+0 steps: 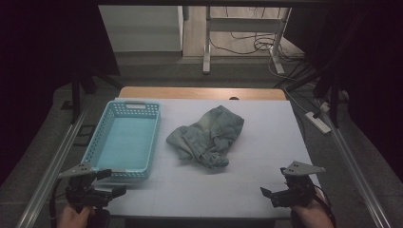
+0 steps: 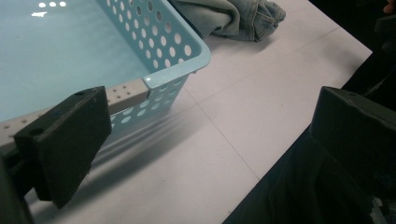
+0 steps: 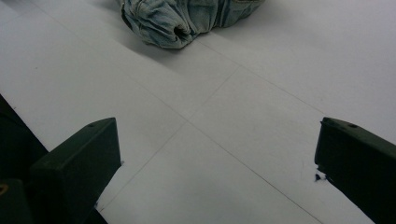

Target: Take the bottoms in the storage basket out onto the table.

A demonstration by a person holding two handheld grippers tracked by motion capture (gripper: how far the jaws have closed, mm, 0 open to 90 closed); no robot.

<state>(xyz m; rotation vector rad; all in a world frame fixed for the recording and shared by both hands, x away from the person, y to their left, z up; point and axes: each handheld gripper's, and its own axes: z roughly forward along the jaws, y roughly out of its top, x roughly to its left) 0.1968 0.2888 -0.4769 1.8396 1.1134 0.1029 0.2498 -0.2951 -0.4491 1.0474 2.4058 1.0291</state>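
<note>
Denim, faded and crumpled, the garment (image 1: pixel 206 137) lies mid-table on the smooth white tabletop (image 1: pixel 266 156). At its nine o'clock sits a perforated turquoise plastic basket (image 1: pixel 124 140). Left gripper (image 1: pixel 97 183) at seven o'clock and right gripper (image 1: pixel 285 190) at five hover with jaws wide, holding nothing. Grey floor surrounds.

The crumpled denim garment (image 1: pixel 206 137) lay mid-bench, and open white bench (image 1: pixel 266 142) stretched from it toward the right gripper (image 1: pixel 280 194), whose jaws stood wide apart over bare surface. Left of the garment, a narrow bare strip separated it from the turquoise perforated basket (image 1: pixel 123 110), whose walls blocked any low sideways approach. The left gripper (image 1: pixel 102 183), jaws spread, sat just beside the basket's near corner. The basket's interior was open from above. Beyond the garment, the bench was free.
</note>
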